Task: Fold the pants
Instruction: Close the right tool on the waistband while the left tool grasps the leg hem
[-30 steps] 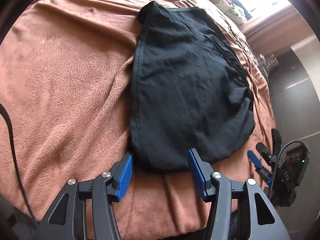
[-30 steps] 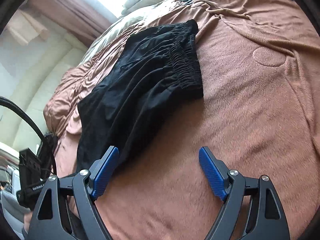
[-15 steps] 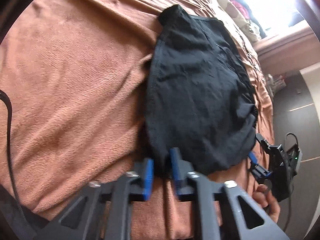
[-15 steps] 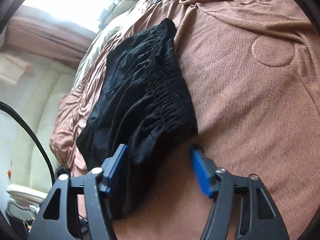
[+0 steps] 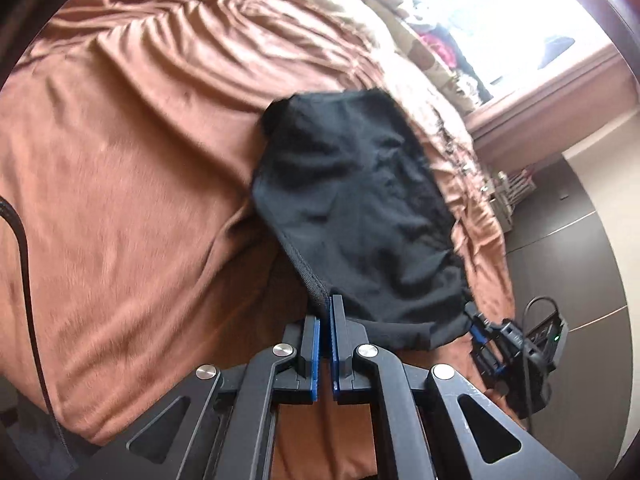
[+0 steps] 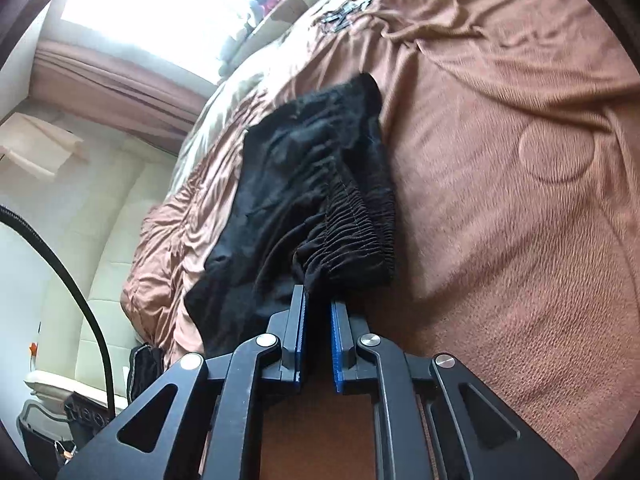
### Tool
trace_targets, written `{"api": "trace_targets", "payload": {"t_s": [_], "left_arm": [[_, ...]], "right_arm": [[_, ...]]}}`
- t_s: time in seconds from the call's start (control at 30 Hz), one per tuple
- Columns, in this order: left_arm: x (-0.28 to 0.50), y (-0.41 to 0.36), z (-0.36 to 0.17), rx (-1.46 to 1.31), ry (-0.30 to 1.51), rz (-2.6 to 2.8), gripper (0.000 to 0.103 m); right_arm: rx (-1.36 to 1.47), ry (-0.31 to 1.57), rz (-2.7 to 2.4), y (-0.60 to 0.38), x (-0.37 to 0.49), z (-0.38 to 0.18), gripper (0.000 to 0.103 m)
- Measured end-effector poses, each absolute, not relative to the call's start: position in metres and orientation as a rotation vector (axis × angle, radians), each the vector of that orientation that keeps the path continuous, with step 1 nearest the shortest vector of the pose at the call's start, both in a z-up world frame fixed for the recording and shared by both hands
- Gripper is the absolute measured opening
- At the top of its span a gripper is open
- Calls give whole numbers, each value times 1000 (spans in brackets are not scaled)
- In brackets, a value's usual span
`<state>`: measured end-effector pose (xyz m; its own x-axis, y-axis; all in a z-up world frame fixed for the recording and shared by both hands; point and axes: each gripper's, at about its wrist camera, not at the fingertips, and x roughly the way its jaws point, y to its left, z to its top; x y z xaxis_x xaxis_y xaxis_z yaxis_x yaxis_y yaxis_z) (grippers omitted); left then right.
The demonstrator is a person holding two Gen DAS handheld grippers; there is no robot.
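Your left gripper (image 5: 325, 320) pinches the stitched hem corner of the black folded fabric pants (image 5: 360, 208), its blue pads pressed nearly together on the cloth. Your right gripper (image 6: 318, 312) has just been closing and now clamps the gathered elastic waistband. The pants lie on the brown fleece blanket (image 5: 120, 184), near edge raised.

Both sets of jaws, wide apart a second ago, have just been closing and now pinch cloth. The left gripper (image 5: 325, 320) clamps the hemmed near edge of the black pants (image 5: 360, 208) and lifts it off the brown blanket (image 5: 120, 200) — the right gripper (image 6: 318, 312) grips the gathered waistband corner, bunching it at lower centre.
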<state>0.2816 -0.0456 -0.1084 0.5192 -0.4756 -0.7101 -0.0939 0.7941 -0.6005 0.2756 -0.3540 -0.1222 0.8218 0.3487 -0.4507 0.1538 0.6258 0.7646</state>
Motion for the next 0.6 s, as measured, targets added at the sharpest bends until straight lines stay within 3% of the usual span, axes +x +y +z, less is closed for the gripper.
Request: {"api": "trace_targets", "payload": {"t_s": [0.6], "left_arm": [[355,-59,-37,-600,895,-318,4]], "right_arm": [[823,559,114,-357,306,-74,7]]}}
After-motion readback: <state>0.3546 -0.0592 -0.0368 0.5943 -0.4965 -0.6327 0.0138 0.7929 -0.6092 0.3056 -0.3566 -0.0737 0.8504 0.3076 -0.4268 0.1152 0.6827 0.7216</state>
